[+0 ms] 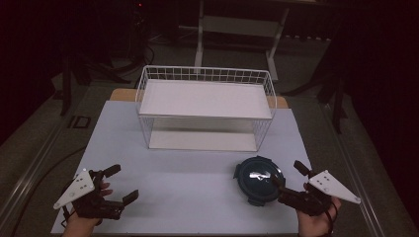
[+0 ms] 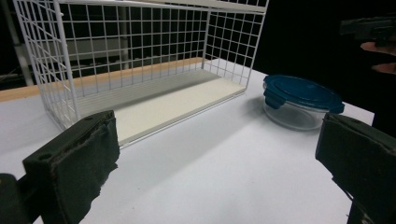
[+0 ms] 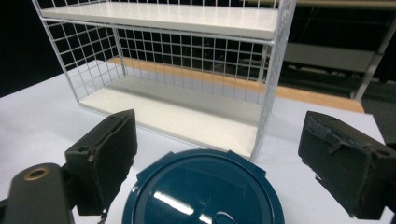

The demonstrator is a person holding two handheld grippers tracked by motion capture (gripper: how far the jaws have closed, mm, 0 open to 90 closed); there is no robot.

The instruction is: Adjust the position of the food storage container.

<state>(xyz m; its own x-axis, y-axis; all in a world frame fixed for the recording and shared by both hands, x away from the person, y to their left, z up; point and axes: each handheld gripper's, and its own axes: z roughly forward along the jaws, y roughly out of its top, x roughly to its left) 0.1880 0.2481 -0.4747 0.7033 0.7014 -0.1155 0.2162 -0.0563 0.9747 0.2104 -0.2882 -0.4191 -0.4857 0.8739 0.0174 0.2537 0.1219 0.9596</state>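
On the white table, a blue-lidded round container is set before a two-tier wire rack. It is approached by the right gripper, jaws spread; probably closing comes next. The left gripper is held spread, well apart.

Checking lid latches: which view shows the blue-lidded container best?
Left gripper view: the container shows whole, with its clear body, blue lid and side clips. The high view shows it small and dark; the right gripper view shows its lid top, cropped.
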